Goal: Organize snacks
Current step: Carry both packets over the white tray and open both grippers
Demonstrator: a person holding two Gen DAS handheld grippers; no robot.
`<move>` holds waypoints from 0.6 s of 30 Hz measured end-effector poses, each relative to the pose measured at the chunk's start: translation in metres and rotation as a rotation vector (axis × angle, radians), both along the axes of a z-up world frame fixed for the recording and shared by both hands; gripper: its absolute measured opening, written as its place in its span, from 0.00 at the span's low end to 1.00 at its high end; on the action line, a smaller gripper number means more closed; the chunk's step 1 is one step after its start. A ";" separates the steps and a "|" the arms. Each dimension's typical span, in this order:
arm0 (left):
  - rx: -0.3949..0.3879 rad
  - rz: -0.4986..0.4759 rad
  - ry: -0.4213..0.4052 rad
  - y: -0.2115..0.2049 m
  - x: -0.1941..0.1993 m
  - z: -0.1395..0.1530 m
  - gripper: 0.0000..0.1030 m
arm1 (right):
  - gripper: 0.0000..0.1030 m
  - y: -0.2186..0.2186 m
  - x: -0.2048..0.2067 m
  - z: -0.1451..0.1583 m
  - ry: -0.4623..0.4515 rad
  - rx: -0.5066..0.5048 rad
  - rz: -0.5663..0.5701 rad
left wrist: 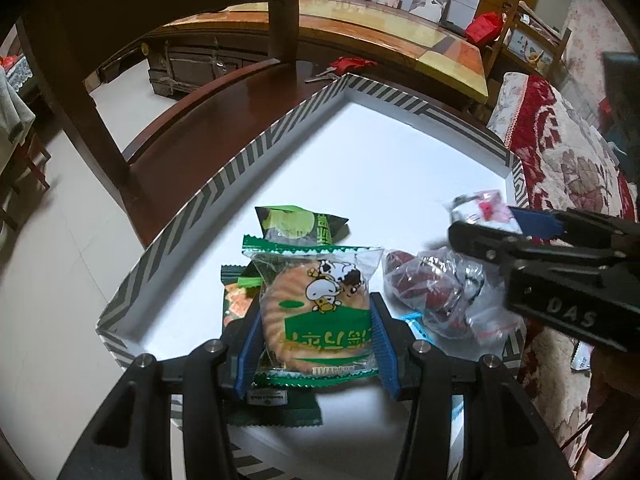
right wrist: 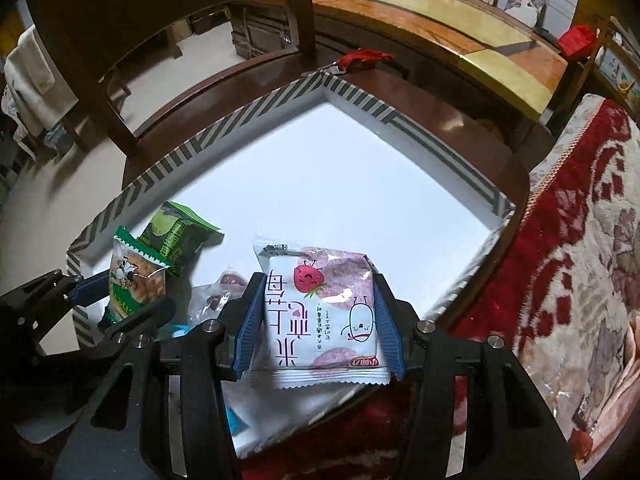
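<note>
Left wrist: cookie packet point(left wrist: 316, 312) clamped in left claw point(left wrist: 316, 340).

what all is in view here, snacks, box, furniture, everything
biscuit packet: 1, green and clear with a cartoon cow, between the left gripper's fingers
strawberry snack packet: 1, white and pink, between the right gripper's fingers
green snack packet: 1, dark green, lying in the box behind the biscuit packet
clear bag of red pieces: 1, clear plastic, lying in the box beside the biscuit packet
box: 1, white inside with grey striped rim, on the wooden chair seat
wooden chair: 1, dark brown, under the box
blanket: 1, red and cream floral, right of the box
left gripper: 1, black with blue pads
right gripper: 1, black with blue pads
</note>
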State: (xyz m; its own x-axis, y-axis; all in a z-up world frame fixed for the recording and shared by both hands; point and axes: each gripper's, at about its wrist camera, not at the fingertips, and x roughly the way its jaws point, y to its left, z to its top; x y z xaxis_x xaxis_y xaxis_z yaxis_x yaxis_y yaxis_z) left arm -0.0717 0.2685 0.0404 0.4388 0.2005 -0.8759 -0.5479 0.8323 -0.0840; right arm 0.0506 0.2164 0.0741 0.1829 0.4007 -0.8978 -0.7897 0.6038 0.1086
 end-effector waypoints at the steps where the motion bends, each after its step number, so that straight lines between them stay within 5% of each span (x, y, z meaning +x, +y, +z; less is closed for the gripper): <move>1: 0.002 0.000 0.003 0.000 0.001 0.000 0.50 | 0.49 0.002 0.000 -0.003 0.004 -0.006 0.001; 8: -0.006 0.027 0.014 0.004 0.001 -0.003 0.53 | 0.52 -0.005 0.008 -0.012 0.073 0.032 -0.043; 12: -0.002 0.048 0.013 0.005 -0.002 -0.001 0.67 | 0.52 -0.012 0.006 -0.007 0.069 0.060 -0.055; 18: 0.010 0.058 0.009 0.003 -0.005 0.005 0.74 | 0.53 -0.026 -0.004 0.000 0.060 0.079 -0.071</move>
State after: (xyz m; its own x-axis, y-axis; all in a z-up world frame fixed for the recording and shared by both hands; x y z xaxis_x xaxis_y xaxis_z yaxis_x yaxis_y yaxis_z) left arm -0.0768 0.2717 0.0451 0.4184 0.2346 -0.8774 -0.5961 0.7998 -0.0704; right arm 0.0470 0.1902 0.0739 0.1604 0.4591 -0.8738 -0.7361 0.6454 0.2039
